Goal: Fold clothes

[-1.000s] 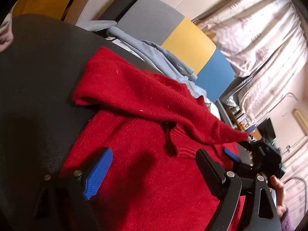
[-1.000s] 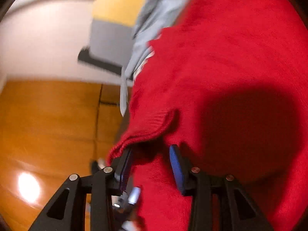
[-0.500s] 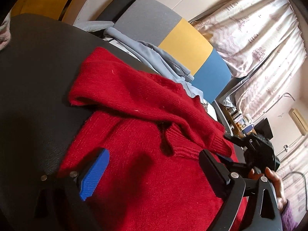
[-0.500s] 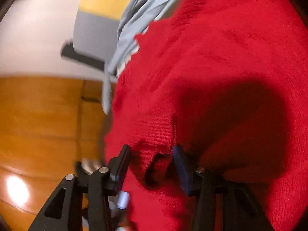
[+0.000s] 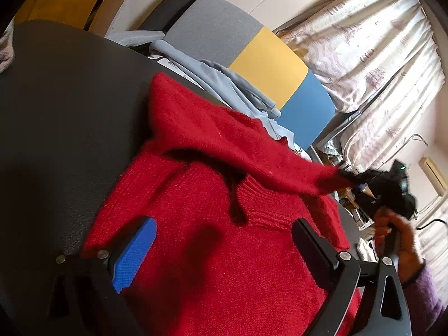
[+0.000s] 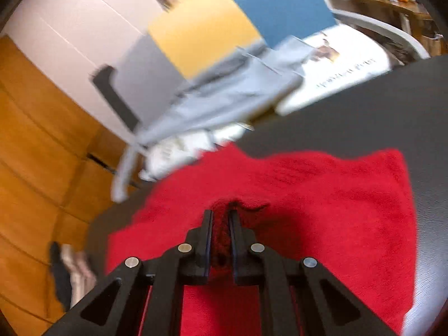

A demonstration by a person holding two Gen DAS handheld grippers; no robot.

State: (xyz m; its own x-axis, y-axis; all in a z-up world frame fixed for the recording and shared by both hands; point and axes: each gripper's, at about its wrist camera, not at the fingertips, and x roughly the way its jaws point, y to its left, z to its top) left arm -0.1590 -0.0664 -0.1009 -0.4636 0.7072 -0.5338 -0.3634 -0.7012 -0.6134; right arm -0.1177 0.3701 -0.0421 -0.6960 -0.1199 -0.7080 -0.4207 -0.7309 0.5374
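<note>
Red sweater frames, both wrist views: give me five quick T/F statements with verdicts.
1. The red sweater lies on a dark surface. True.
2. The right gripper has sweater fabric between its closing jaws. True.
3. The left gripper clamps the collar. False: its jaws are opening wide, holding nothing.
4. The chair back is all green. False: grey, yellow and blue panels.
5. A light blue garment lies beyond the sweater. True.
</note>
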